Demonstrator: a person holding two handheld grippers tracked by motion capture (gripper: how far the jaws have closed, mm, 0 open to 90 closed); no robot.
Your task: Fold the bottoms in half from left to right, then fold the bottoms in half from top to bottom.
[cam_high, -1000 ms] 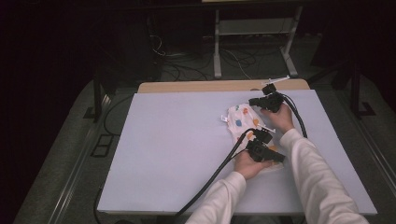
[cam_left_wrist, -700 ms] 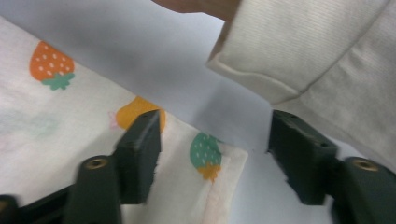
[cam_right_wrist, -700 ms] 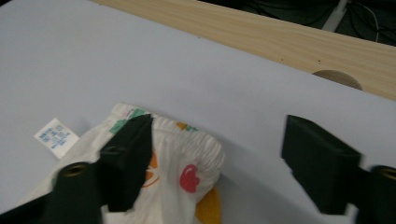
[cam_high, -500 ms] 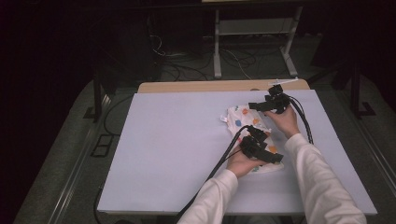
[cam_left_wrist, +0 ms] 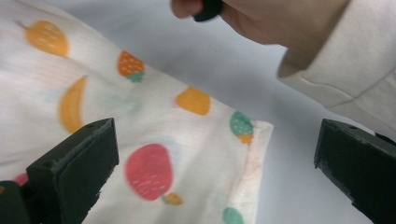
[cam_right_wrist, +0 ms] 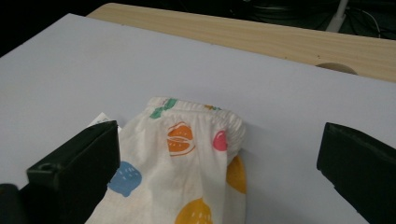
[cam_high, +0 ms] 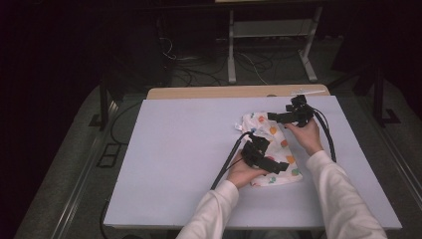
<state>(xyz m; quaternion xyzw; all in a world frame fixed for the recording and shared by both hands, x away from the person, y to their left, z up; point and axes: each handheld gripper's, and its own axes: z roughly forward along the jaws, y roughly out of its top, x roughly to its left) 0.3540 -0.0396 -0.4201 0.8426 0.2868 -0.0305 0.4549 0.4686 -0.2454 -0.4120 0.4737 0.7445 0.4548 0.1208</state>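
A small white cloth garment printed with coloured fruit [cam_high: 272, 149] lies flat on the pale lilac table top [cam_high: 174, 159]. It sits a bit to the right of the middle of the table, at about 3 o'clock from the centre. One end has a gathered, stretchy edge [cam_right_wrist: 219, 114], and that end points toward the far side of the table, at 12 o'clock. The other end lies close to the person.

The left gripper [cam_high: 278, 167] is black. It hangs over the near end of the garment, at about 6 o'clock on the cloth. Its jaws have just been opening and now stand wide apart. In the left gripper view, a red strawberry print [cam_left_wrist: 149, 170] and the corner of the cloth show between the two jaws, but the jaws do not pinch the cloth. A white sleeve [cam_left_wrist: 336, 56] of the person shows at 1 o'clock in that view.

The right gripper [cam_high: 272, 117] is black too. It hangs over the far end of the garment, at about 12 o'clock on the cloth. Its jaws have also just been opening and stand wide apart. In the right gripper view, the gathered edge lies between the jaws and nothing squeezes it. A little white tag [cam_right_wrist: 103, 119] pokes out from the cloth's side at 9 o'clock.

A light wooden board [cam_high: 209, 92] sticks out past the far edge of the table top.
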